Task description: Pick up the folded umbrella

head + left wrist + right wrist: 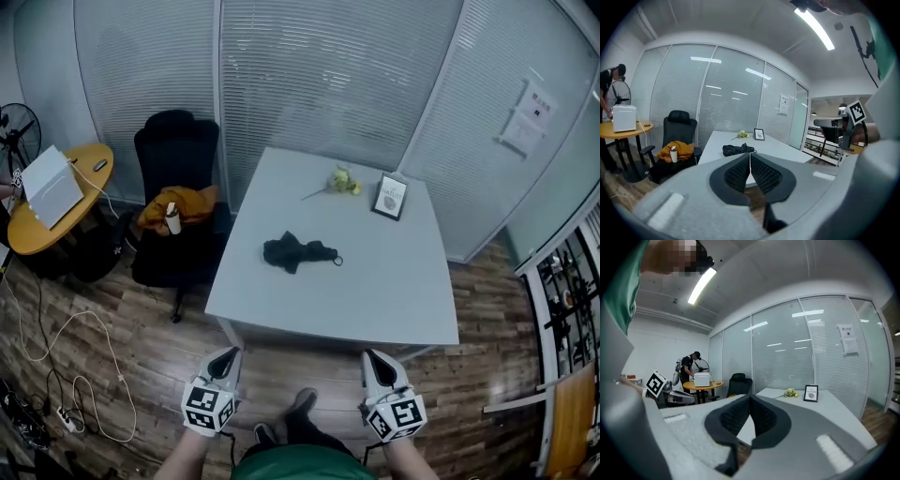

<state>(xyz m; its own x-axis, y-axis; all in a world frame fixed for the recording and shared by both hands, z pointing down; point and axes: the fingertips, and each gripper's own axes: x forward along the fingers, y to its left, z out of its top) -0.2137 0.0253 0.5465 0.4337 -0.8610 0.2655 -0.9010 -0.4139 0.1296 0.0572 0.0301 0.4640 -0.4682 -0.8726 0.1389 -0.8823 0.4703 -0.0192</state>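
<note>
1. On the grey table (394, 300), near its middle, lies the folded umbrella (298, 251). It is a dark, crumpled bundle lying crosswise, with a small loop at its right end, and nothing touches it.
2. Below the table's near edge, the left gripper (225, 356) and the right gripper (373, 358) point level toward the table. They sit one on each side of the person's body, well apart from the umbrella.
3. The left gripper's jaws are pressed together with nothing between them. The right gripper's jaws seem likewise closed and empty: the tips meet, though a sliver of table shows between the pads lower down.
4. The step in hand looks like the approach.
   - One gripper should spread its jaws wide before it reaches in.
   - It should come over the near edge and close across the bundle's thick middle, at right angles to its length.
   - Pinching only a loose fold would likely let the cloth slip or unfurl.
5. A flower (342, 180) and a frame (390, 197) sit at the far side, well clear of the reach.
6. Several things are hard to make out.
   - The umbrella's handle cannot be told from its fabric, nor whether a strap binds it.
   - The right gripper view does not show the umbrella at all.
   - The person's arms are cut off at the bottom edge of the head view.
</note>
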